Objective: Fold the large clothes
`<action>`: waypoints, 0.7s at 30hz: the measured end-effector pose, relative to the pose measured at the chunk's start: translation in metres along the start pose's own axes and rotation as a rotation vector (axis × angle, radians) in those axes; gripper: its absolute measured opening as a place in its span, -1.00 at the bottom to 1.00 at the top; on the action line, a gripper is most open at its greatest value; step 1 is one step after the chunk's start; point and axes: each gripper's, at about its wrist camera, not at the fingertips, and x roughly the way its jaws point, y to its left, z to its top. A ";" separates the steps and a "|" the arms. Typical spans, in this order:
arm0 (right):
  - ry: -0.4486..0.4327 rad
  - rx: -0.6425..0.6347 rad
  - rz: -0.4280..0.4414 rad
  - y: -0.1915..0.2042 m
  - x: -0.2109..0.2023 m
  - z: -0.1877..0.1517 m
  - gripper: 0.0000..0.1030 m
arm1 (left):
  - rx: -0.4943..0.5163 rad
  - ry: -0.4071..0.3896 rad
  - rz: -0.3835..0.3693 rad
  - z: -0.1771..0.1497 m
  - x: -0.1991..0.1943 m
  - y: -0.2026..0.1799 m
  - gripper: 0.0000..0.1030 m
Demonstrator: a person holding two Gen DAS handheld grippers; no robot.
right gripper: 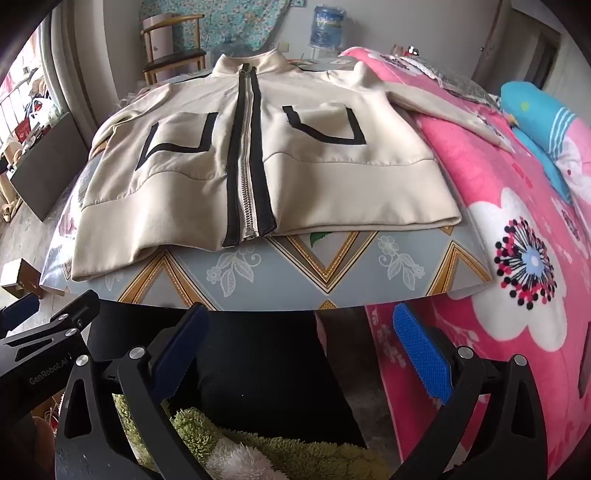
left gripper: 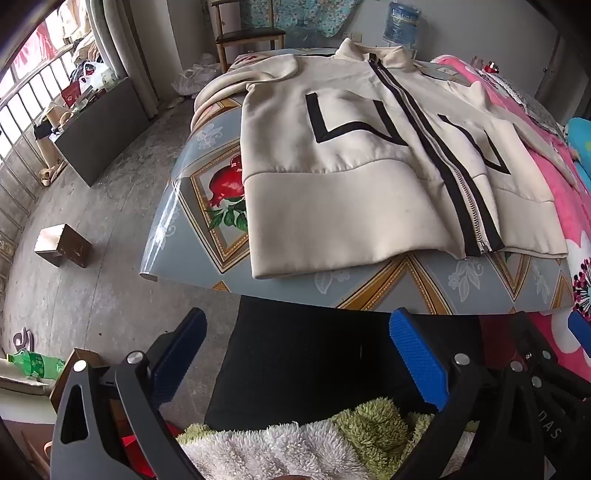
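Observation:
A cream zip-up jacket (left gripper: 369, 166) (right gripper: 258, 158) with black trim and a black-edged zipper lies flat, front up, on a table with a patterned cover (left gripper: 406, 284) (right gripper: 295, 280), collar at the far side and hem toward me. Its sleeves trail off to both sides. My left gripper (left gripper: 295, 354) hangs open short of the table's near edge, nothing between its blue pads (left gripper: 417, 362). My right gripper (right gripper: 306, 350) is likewise open and empty near the same edge. In the right wrist view the left gripper (right gripper: 48, 332) shows at the lower left.
A pink flowered blanket (right gripper: 517, 258) covers a bed right of the table, with a blue pillow (right gripper: 535, 107) on it. A wooden chair (left gripper: 251, 37) and water jug (left gripper: 400, 22) stand behind. A small box (left gripper: 62, 245) lies on the concrete floor at left. Dark trousers and fluffy green-white fabric (left gripper: 295, 446) lie below the grippers.

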 end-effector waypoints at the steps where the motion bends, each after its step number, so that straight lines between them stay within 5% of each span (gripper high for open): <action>1: 0.009 -0.001 0.001 0.000 0.001 0.000 0.88 | 0.000 -0.001 -0.001 0.000 0.000 0.000 0.90; 21: -0.014 -0.021 -0.016 0.002 -0.005 0.000 0.88 | -0.008 -0.014 -0.001 0.002 -0.005 0.006 0.90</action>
